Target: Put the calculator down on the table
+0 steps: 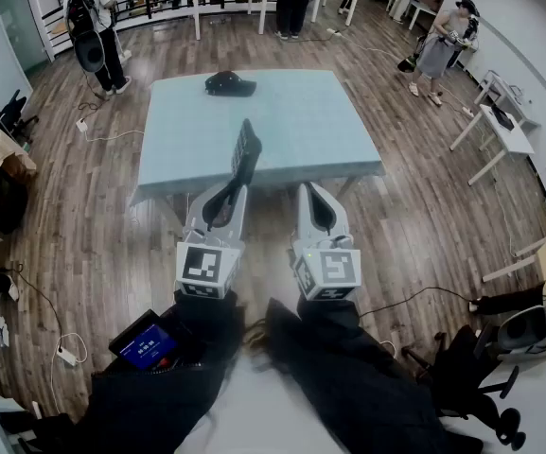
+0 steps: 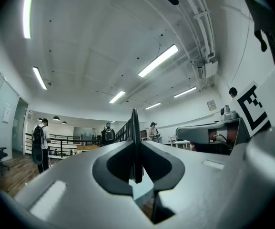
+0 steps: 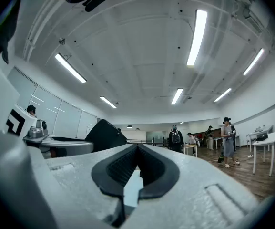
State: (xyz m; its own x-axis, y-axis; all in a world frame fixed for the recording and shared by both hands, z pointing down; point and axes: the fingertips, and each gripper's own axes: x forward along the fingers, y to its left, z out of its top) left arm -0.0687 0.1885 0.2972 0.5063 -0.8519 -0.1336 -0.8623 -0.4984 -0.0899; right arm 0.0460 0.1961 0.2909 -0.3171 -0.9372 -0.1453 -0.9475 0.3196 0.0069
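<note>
The left gripper (image 1: 235, 189) was clamped on the calculator (image 1: 245, 153). Its jaws pressed both flat faces of the thin dark slab, which stood on edge and rose past the jaw tips. In the left gripper view the calculator (image 2: 135, 128) appeared as a narrow vertical blade centred between the pads of the left gripper (image 2: 136, 149). The pale table showed below it through the gap.

The right gripper (image 1: 308, 191) was held just beside the left one, on its right. Its jaws were closed together with nothing between them, as the right gripper view confirmed (image 3: 137, 149). Both grippers pointed away from the person, roughly level and parallel. Both forearms in dark sleeves (image 1: 159, 395) extended forward side by side.

The calculator was held in the air over the near edge of the table (image 1: 310, 130), left of centre. The light-blue top was bare except for one black object (image 1: 230, 84) lying near the far edge, well apart from the calculator. The near, left and right edges of the table were open to the wooden floor (image 1: 93, 225). People (image 1: 97, 26) and white desks (image 1: 500, 135) stood well beyond the table.
</note>
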